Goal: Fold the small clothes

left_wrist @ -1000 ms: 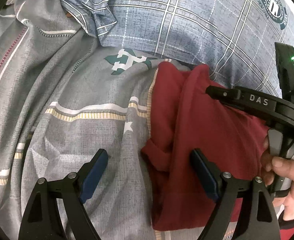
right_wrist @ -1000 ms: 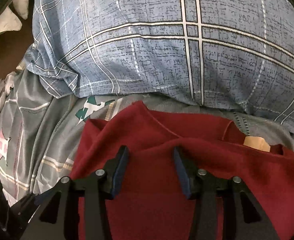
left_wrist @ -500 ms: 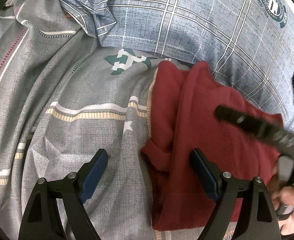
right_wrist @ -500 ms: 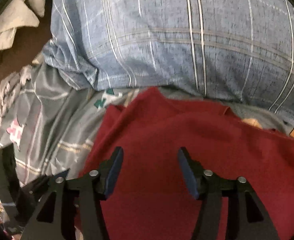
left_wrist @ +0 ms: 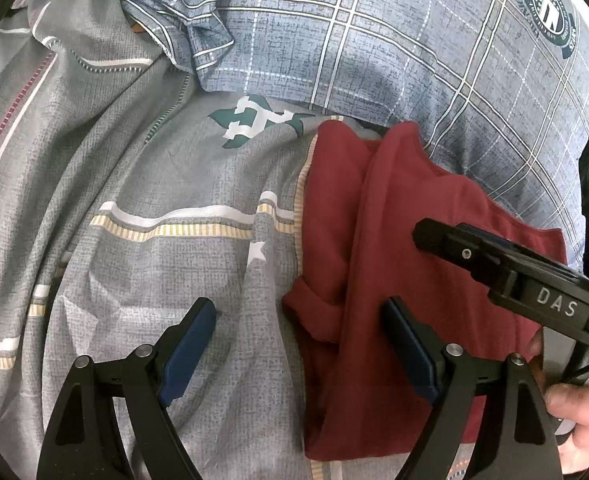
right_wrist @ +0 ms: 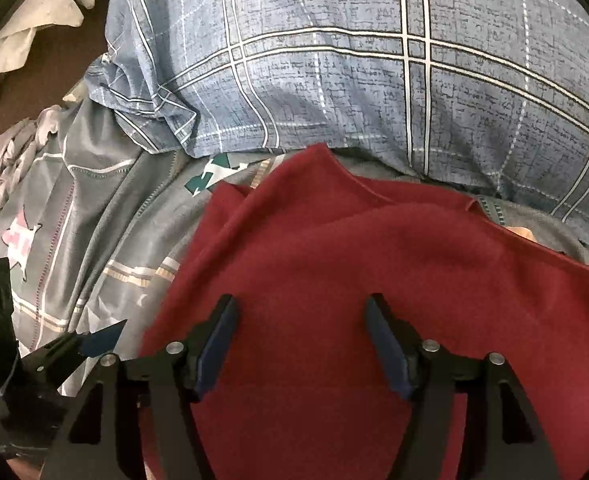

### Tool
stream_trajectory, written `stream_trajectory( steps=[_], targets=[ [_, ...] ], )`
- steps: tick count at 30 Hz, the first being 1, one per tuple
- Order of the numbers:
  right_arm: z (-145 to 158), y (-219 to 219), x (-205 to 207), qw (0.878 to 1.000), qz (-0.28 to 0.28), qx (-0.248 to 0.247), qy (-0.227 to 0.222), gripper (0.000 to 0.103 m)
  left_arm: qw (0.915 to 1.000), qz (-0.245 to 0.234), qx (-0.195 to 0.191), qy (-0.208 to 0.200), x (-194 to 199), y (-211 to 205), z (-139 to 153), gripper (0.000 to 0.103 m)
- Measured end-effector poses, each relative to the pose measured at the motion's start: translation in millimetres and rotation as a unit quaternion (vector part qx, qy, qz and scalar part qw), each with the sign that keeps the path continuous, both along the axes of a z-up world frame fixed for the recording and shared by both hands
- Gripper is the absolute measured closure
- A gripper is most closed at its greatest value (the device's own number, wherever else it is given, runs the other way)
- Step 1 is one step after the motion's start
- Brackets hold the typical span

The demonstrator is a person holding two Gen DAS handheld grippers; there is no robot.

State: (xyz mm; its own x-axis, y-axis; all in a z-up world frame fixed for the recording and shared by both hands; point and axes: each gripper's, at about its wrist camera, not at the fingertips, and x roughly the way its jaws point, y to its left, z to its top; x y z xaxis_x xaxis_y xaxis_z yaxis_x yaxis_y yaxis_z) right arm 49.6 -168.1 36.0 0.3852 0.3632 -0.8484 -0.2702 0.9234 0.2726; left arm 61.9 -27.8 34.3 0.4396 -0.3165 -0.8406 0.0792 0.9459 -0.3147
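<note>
Red garment (left_wrist: 406, 240) lies on a bed, on the grey patterned bedsheet (left_wrist: 166, 184), just below the blue plaid pillow (left_wrist: 374, 48). Its top edge touches or tucks under the pillow's lower edge. Garment is partly folded: a long lengthwise fold runs down its left part in the left wrist view, and a small rolled bit sticks out at its left edge.

Left tool (left_wrist: 298, 344): jaws wide, nothing clamped. Its left finger sits over bare sheet, its right finger over the red cloth, so the garment's left edge falls between the two. Whether the pads actually touch the fabric: cannot tell.

Right tool (right_wrist: 300, 344): jaws opening at this moment, standing moderately wide above the broad flat middle of the red garment (right_wrist: 374, 264). Red cloth fills the gap between the blue pads, but neither pad pinches it; no fabric is lifted.

In the left wrist view the right tool (left_wrist: 434, 236) shows from the side at the right edge, black body marked "DAS", over the garment's right half, with a hand (left_wrist: 574, 400) gripping its handle.

Off the bed, top left in the right wrist view: crumpled white cloth (right_wrist: 34, 16) on a brown area.
</note>
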Motion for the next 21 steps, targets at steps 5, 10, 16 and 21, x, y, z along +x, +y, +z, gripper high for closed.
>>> stream_trajectory(
  steps=[5, 10, 16, 21],
  targets=[
    [-1.7, 4.9, -0.7, 1.0, 0.019, 0.009, -0.001, 0.016, 1.0, 0.001, 0.001, 0.0, -0.1, 0.3, -0.2, 0.017],
    [-2.6, 14.3, 0.1, 1.0, 0.03, 0.001, 0.001, 0.008, 1.0, 0.001, -0.001, 0.001, 0.3, 0.3, -0.2, 0.017],
    [-3.3, 15.7, 3.4, 0.999, 0.031, 0.014, 0.017, 0.0, 1.0, 0.004, -0.007, 0.005, 0.9, 2.0, 0.0, 0.017],
    [-3.2, -3.2, 8.8, 0.995, -0.011, 0.089, 0.033, 0.0, 0.9998, 0.014, -0.014, 0.005, 2.3, 8.6, 1.2, 0.017]
  ],
)
